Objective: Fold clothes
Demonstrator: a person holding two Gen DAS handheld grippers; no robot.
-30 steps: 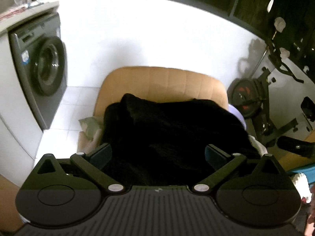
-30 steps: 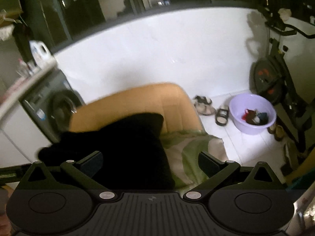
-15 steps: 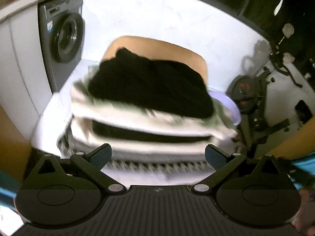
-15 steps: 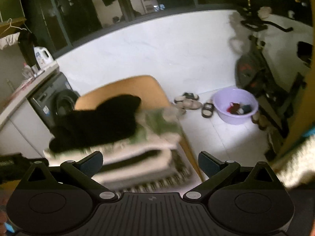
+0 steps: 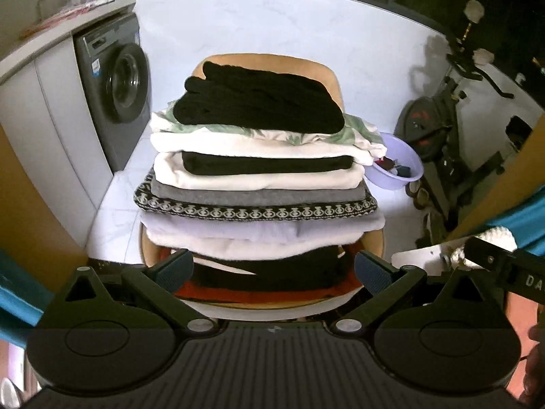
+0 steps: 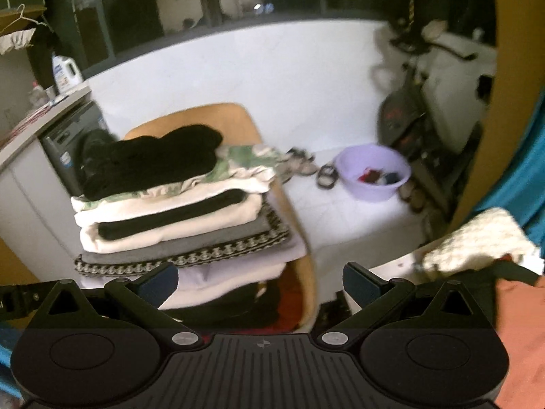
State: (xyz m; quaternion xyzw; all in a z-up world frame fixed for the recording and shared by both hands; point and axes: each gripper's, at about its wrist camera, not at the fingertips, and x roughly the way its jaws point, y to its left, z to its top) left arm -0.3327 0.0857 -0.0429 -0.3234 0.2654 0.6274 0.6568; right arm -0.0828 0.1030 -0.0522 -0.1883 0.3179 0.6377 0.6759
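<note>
Pulled back from the folded black knitted garment (image 5: 259, 99), now left atop the tall stack of folded clothes (image 5: 259, 184) on the tan padded chair (image 5: 335, 78): placement judged done. Left gripper (image 5: 272, 269) and right gripper (image 6: 260, 281) both spread wide, holding nothing. Stack at twelve o'clock from left, eleven o'clock from right, clear of both.

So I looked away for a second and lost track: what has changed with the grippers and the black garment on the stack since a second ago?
Both grippers have pulled back from the stack: the left gripper and right gripper were right over the black garment, and now the whole stack of folded clothes on the chair shows. Nothing was taken or let go; both were open and empty throughout. The black garment stays on top.
</note>
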